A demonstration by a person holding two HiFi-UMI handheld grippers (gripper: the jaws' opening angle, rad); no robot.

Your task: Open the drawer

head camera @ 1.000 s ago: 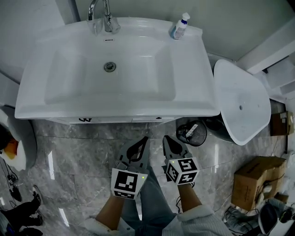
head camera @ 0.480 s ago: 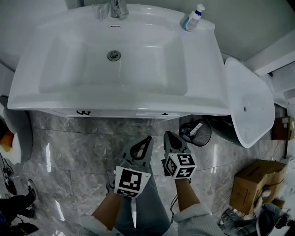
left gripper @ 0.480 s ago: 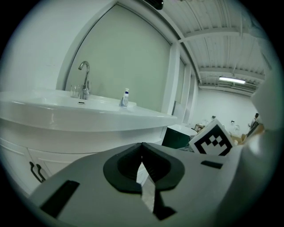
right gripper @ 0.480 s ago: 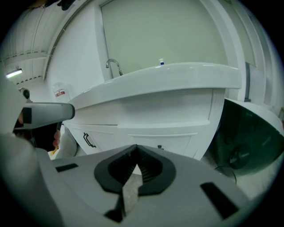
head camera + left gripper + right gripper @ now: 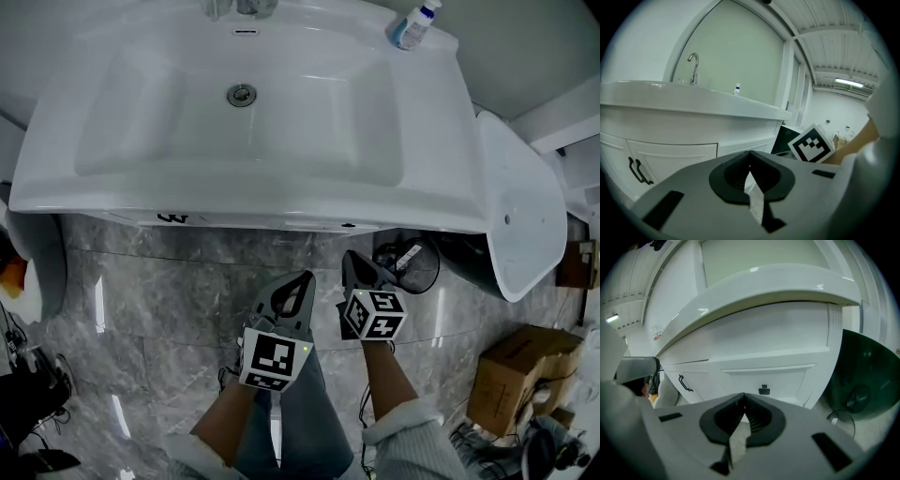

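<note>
- The left gripper (image 5: 305,277) has its jaws pressed together at the tips, with nothing between them. The left gripper view (image 5: 750,153) shows only a thin pale sliver behind the closed tips.
- The right gripper (image 5: 349,255) is closed the same way and is empty (image 5: 744,395).
- Both grippers hang over the grey marble floor (image 5: 159,309) and touch nothing. The left one is just beside the right, at its 9 o'clock.
- The drawer (image 5: 787,380) lies at 12 o'clock from the right gripper's tips, clear of them. It sits flush in the white cabinet (image 5: 754,338), with a small dark knob (image 5: 763,390) at its middle.
- In the head view the overhanging washbasin (image 5: 234,122) hides the drawer front. Only the knob shows, as a dark speck (image 5: 348,225) under the rim at 12 o'clock from the right gripper.
- The door handles (image 5: 685,383) lie at 10 o'clock from the right tips, and at 9 o'clock in the left gripper view (image 5: 637,171).
- The tap (image 5: 246,7) is cut off by the head view's top edge.
- The soap bottle (image 5: 413,25) stands at the basin's 1 o'clock corner.
- A dark bin (image 5: 412,265) stands at 3 o'clock from the right gripper, and its contents are hard to make out.
</note>
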